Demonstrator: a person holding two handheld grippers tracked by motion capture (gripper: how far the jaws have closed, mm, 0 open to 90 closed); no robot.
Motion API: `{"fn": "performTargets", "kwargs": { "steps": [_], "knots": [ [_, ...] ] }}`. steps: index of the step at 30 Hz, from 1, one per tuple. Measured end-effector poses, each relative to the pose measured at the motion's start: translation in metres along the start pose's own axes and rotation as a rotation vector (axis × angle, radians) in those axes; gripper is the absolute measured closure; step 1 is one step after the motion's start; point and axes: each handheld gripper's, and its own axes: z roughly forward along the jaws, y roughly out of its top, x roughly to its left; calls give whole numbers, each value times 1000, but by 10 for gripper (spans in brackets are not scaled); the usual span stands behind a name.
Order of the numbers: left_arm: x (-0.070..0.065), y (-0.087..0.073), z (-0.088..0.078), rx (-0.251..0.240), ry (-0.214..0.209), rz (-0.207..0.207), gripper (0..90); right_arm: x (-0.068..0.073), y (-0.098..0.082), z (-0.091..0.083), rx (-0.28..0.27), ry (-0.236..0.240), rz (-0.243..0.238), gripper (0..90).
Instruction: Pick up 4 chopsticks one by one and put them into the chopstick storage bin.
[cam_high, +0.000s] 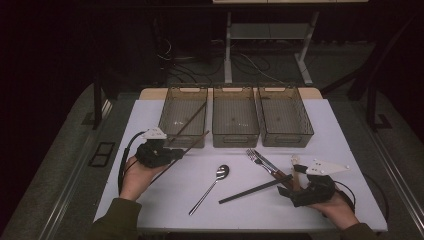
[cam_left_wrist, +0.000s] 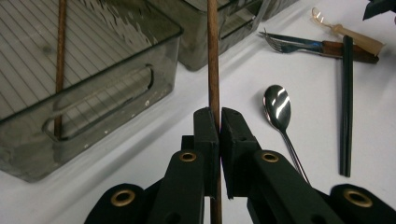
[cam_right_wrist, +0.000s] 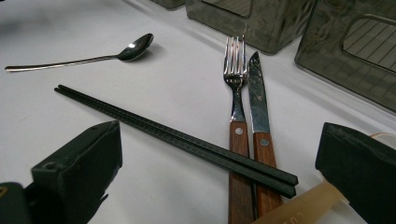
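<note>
Your left gripper (cam_left_wrist: 219, 122) pinches a brown chopstick (cam_left_wrist: 213, 56), held just off the near corner of the left bin (cam_high: 183, 122) (a second brown stick (cam_high: 191, 120) lies inside). Your right gripper (cam_high: 299, 176) stands spread over the black chopsticks (cam_right_wrist: 177, 137), which cross the fork (cam_right_wrist: 236, 93) and knife (cam_right_wrist: 258, 100); the spoon (cam_high: 216, 180) lies between.

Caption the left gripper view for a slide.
Left gripper clamps a brown chopstick beside the grey bin.
</note>
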Motion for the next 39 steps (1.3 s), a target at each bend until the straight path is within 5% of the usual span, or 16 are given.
{"fn": "performTargets", "kwargs": {
  "steps": [15,39],
  "knots": [
    [9,19,7,-18,35,-6,854,0,0,0,2,0,1,8],
    [52,74,25,-15,88,-56,854,-1,-1,-1,-7,0,8,8]
  ]
}}
